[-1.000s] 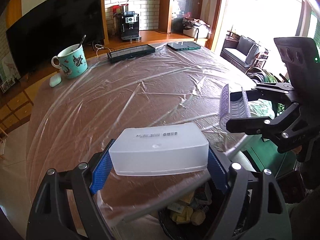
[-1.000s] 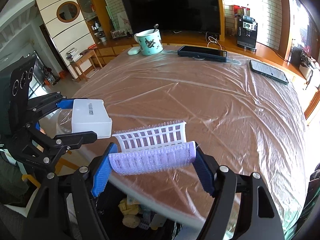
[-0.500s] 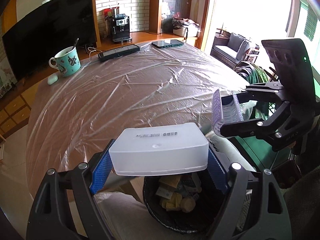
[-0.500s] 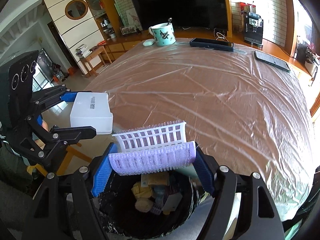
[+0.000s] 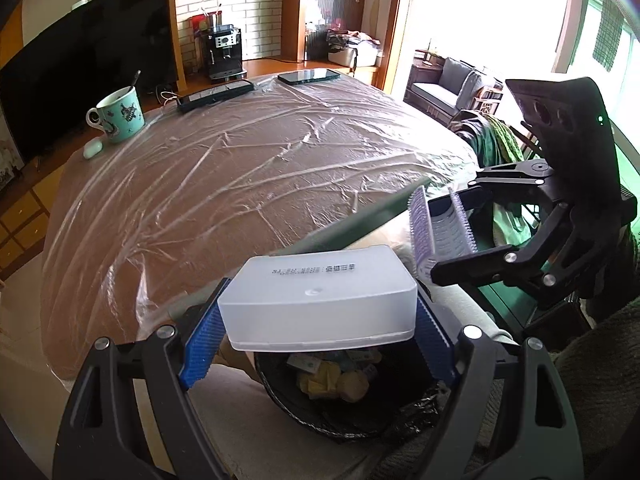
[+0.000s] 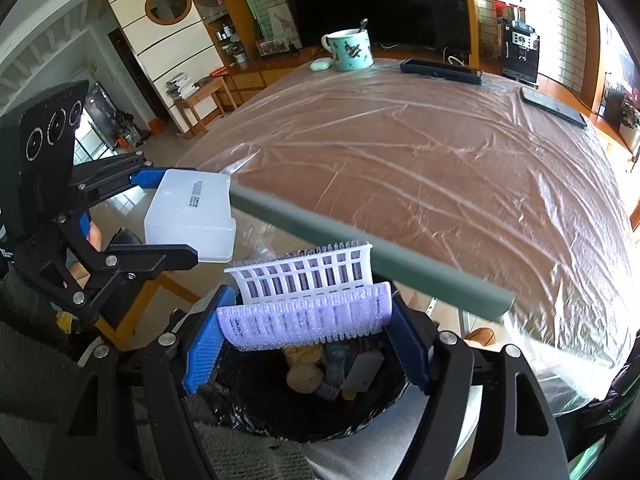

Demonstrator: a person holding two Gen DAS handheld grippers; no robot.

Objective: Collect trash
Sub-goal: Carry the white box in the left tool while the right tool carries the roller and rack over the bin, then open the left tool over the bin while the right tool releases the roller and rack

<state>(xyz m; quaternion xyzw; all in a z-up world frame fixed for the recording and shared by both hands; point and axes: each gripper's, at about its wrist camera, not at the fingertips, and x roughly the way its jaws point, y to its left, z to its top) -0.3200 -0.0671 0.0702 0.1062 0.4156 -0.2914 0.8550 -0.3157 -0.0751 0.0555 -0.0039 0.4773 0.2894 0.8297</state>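
Bin (image 5: pixel 352 412) now sits right under both my claws, table edge left behind. Left claw (image 5: pixel 318 332) clamps the white plastic box (image 5: pixel 320 300), right claw (image 6: pixel 306 336) clamps the purple-and-white hair roller (image 6: pixel 308 312). Both are hanging over the trash, ready to drop, I'd judge.

Translucent white box (image 5: pixel 318 296); lilac-and-white slotted tray (image 6: pixel 308 304); black bin (image 5: pixel 348 404); teal patterned mug (image 5: pixel 120 114); brown bench (image 5: pixel 240 184) under clear film.

Left gripper (image 5: pixel 318 340) clamps white box (image 5: pixel 318 300) above trash bin (image 5: pixel 320 412)
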